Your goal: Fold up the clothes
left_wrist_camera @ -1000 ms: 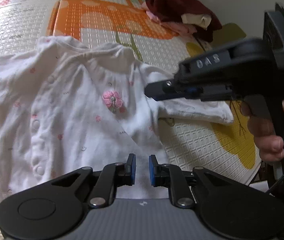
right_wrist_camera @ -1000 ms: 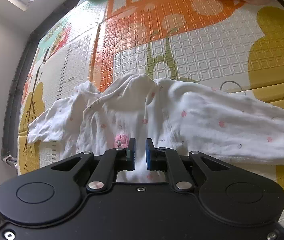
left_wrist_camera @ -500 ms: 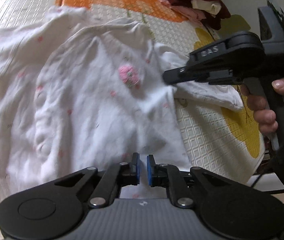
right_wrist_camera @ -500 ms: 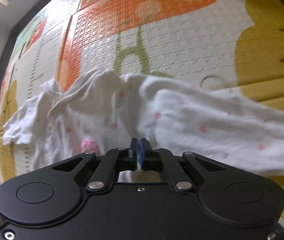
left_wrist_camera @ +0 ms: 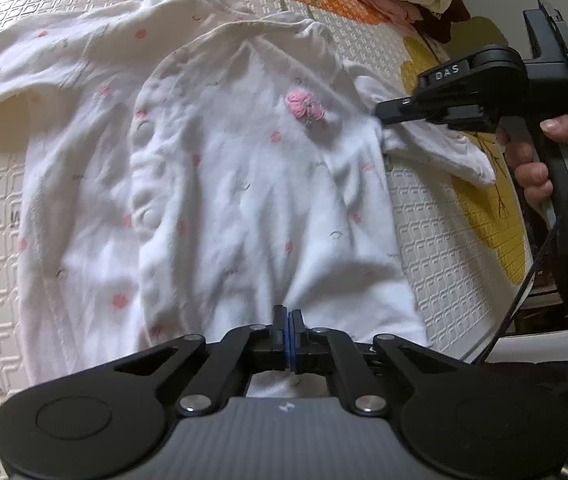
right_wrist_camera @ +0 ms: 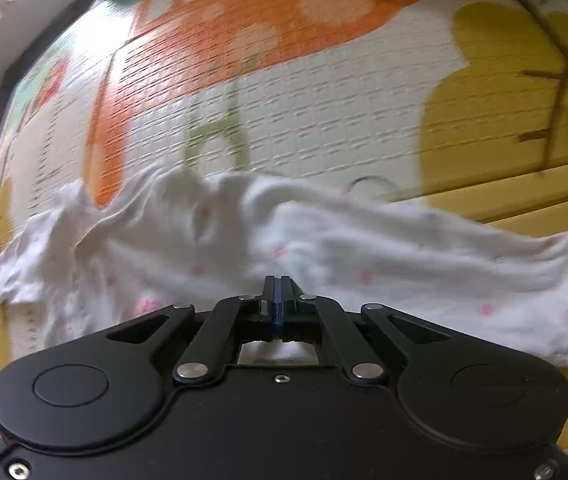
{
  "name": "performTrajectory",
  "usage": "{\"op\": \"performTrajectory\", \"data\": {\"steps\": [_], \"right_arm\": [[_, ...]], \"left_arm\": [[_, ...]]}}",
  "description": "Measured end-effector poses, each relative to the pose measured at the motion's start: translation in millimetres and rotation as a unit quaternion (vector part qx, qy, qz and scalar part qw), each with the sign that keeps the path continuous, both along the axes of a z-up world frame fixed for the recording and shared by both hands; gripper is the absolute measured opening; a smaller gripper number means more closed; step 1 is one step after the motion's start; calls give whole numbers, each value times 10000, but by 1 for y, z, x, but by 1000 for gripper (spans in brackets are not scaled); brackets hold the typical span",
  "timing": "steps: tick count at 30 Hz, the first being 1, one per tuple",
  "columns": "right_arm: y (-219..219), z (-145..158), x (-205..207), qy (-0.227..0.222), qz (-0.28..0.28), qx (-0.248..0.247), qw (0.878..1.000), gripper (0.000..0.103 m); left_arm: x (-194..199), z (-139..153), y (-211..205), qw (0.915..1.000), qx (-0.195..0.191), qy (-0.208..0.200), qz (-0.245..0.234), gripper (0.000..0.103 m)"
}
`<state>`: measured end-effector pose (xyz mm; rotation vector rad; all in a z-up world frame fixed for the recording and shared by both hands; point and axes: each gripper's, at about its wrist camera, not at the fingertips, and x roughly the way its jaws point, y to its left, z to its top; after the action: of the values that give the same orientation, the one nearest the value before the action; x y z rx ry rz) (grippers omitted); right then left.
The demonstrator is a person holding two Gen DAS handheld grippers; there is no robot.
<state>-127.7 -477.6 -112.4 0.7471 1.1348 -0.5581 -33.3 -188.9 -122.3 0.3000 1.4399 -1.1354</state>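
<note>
The white baby top [left_wrist_camera: 243, 184] is lying flat on the play mat [left_wrist_camera: 436, 232]. The left gripper [left_wrist_camera: 287, 330] is pinching its near hem, the right gripper [right_wrist_camera: 278, 298] its sleeve seam, both tongs clamped on cloth, probably ready for folding.

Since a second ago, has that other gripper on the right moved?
Yes. The right gripper has slid rightward, away from the pink flower, toward the yellow mat patch.

White baby garment [left_wrist_camera: 223, 184] with pink flowers lies rumpled, face-up on mat.
</note>
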Motion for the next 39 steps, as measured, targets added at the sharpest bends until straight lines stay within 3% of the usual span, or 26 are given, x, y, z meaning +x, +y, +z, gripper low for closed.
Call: {"op": "performTrajectory", "data": {"steps": [9,17,20,22,24,26,28,39], "right_arm": [[-33,-2,-17,40,-345,-191,9992,0],[-37,-1,-15,-4,-326,-121,9994,2],[-34,8,-10,-280,-251,119,9992,6],[-31,18,-2,-469,-124,68,9988,6],[-27,25,10,-597,84,2,9982,13],[-26,29,23,-639,204,-53,9977,31],[-25,29,35,-685,311,-63,9971,31],[-15,0,80,-75,331,235,9991,31]], "left_arm": [[-2,4,15,9995,183,-100,-227,3],[-5,10,26,9992,240,-205,-241,4],[-12,17,20,9985,196,-402,-327,8],[-17,24,14,9979,102,-521,-374,16],[-20,30,9,9975,-42,-552,-436,17],[-24,33,4,9972,-130,-560,-485,19],[-28,32,0,9969,-116,-593,-510,21],[-38,23,-5,9972,61,-596,-457,28]]}}
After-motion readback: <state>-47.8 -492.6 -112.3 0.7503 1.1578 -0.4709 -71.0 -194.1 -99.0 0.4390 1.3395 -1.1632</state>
